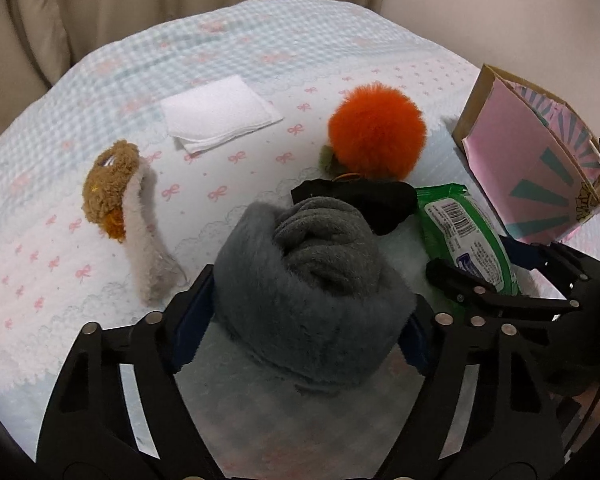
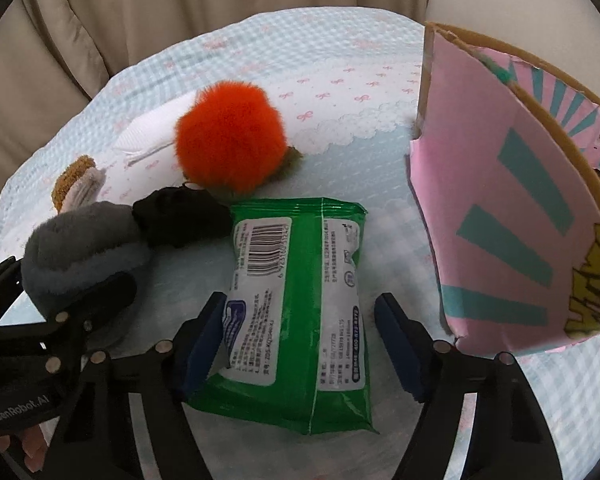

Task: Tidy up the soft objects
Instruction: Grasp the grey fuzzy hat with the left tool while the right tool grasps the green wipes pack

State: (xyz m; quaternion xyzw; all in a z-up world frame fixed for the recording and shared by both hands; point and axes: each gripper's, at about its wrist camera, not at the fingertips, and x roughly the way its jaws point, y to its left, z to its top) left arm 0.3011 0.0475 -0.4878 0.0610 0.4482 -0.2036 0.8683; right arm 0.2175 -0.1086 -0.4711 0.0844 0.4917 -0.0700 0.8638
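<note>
The left claw [image 1: 300, 312] has its 2 fingers pressed against either side of the grey fuzzy bundle [image 1: 312, 280], which sits on the bed cover [image 1: 100, 92] between them. The right claw [image 2: 300, 340] is spread around the green wipes pack [image 2: 296, 300]; its left pad touches the pack's edge, while the right pad stands just apart. A black soft item [image 2: 180, 220] lies between bundle and pack. Beyond sit the orange pompom [image 1: 376, 132], a brown plush toy [image 1: 116, 196] and a folded white cloth [image 1: 218, 114]. A pink box [image 2: 512, 208] stands at the right.
</note>
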